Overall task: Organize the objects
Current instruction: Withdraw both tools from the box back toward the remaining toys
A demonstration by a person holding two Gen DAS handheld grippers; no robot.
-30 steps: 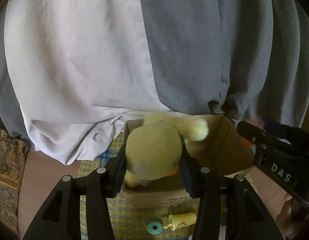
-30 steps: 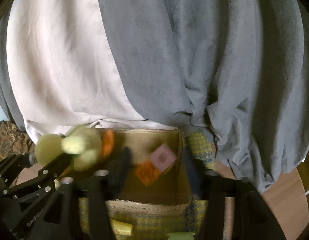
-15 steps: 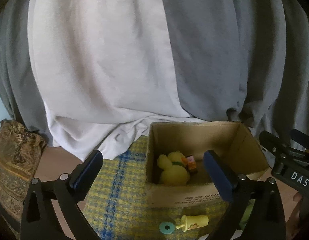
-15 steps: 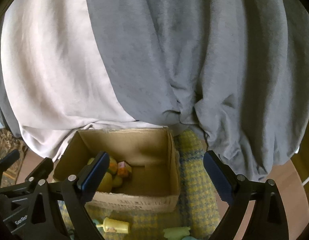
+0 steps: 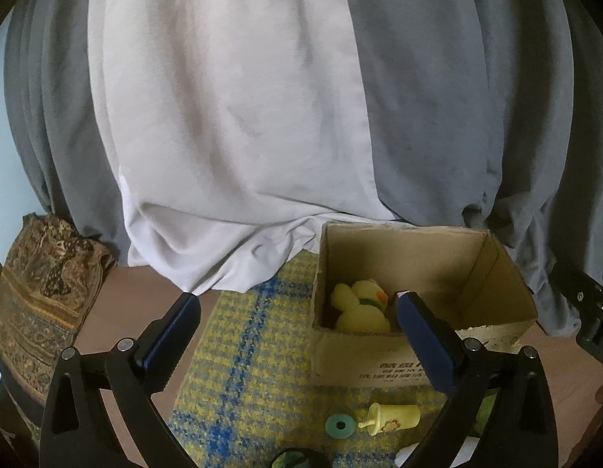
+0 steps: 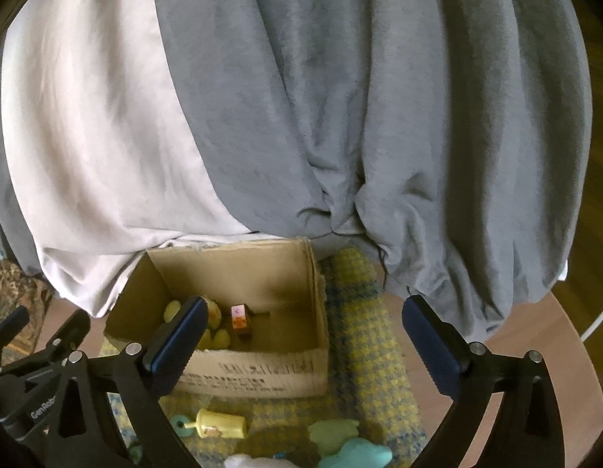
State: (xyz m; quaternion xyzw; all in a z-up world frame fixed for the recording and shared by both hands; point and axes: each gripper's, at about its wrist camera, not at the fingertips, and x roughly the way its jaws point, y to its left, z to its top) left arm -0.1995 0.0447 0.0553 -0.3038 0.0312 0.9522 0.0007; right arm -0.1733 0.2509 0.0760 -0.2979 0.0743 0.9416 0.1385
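An open cardboard box stands on a yellow-and-blue checked mat. Inside it lie a yellow plush duck and a pink-and-orange cube. My left gripper hangs open and empty, in front of the box and a little to its left. My right gripper hovers before the box's front right; its jaws are opening with nothing between them. On the mat in front of the box lie a yellow toy cup and a teal ring.
Grey and white curtains hang down right behind the box. A patterned cushion sits at the far left on the wooden floor. Green and teal soft toys lie on the mat near the right gripper.
The left gripper let go of the yellow duck, which now lies in the box. The cube dropped from the right gripper into the box. Both sets of jaws spread wide and drew back.
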